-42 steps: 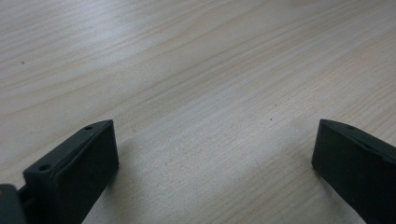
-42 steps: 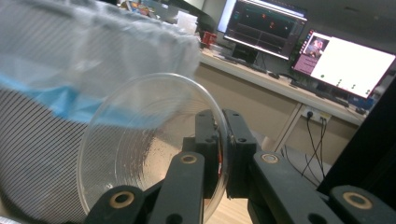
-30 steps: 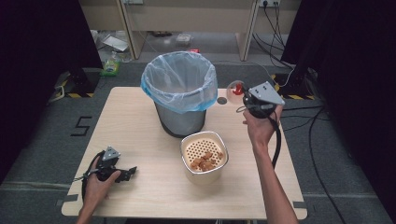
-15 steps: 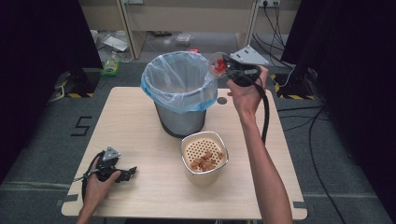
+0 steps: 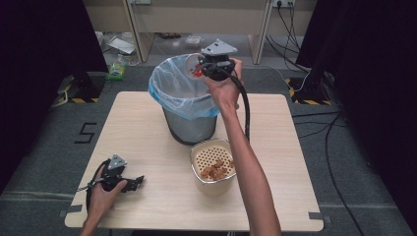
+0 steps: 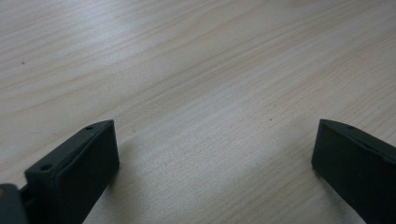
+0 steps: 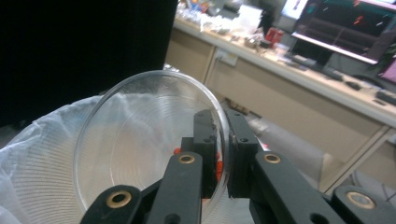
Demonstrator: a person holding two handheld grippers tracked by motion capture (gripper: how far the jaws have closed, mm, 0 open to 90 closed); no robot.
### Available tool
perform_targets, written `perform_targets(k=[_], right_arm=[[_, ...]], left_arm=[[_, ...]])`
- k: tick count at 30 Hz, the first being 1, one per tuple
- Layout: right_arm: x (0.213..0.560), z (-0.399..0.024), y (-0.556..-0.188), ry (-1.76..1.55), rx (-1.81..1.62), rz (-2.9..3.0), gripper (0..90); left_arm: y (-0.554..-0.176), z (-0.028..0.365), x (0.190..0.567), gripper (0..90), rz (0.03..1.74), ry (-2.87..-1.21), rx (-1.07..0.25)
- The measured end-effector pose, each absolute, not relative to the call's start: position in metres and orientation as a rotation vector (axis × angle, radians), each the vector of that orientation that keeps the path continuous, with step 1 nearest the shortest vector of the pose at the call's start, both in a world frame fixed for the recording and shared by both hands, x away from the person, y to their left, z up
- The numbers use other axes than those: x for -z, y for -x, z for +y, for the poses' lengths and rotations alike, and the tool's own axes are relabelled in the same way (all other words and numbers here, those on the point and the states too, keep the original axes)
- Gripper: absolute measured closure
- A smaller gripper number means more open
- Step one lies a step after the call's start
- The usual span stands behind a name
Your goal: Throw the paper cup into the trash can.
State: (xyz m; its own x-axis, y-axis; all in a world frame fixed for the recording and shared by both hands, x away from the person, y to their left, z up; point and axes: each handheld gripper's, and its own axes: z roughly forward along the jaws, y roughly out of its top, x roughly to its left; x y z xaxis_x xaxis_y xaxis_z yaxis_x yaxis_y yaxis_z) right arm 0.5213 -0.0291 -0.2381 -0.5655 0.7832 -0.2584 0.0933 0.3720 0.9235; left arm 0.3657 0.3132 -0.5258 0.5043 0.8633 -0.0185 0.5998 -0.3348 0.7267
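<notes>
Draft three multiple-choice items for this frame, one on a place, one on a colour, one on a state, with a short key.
1. Where is the clear dish held?
A. Flat on the table
B. Tilted over the mouth of the bin
C. Inside the strainer bowl

2. What colour is the liner in the bin?
A. Black
B. Yellow
C. Pale blue

3. How does the left gripper stand?
A. Jaws apart over bare table
B. Clamped on the dish
C. Shut on a spoon

Key:
1 B: the high view shows the right gripper holding the dish on edge above the bin's opening.
2 C: the bag folded over the rim is pale blue.
3 A: the left gripper view shows only wood grain of the table between the wide-set jaws.
</notes>
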Motion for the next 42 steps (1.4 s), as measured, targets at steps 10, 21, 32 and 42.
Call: perform_targets(k=[10,21,32,42], right_arm=[[0.255,-0.012,-0.535,-0.874,-1.221,2.005,64.5],[0.247,-0.064,-0.518,-0.92,-1.211,1.949,55.3],[0.262,-0.139,-0.486,-1.023,-1.208,1.908,46.6],[0.283,-0.181,-0.455,-1.05,-1.168,1.916,42.7]], left_arm=[[-0.365,0.313,0.526,0.0,1.191,-2.066,-0.491],[-0.365,0.313,0.526,0.0,1.191,-2.066,-0.491],[-0.365,0.313,0.526,0.0,1.192,-2.065,-0.492],[-0.365,0.313,0.526,0.0,1.194,-2.064,-0.494]])
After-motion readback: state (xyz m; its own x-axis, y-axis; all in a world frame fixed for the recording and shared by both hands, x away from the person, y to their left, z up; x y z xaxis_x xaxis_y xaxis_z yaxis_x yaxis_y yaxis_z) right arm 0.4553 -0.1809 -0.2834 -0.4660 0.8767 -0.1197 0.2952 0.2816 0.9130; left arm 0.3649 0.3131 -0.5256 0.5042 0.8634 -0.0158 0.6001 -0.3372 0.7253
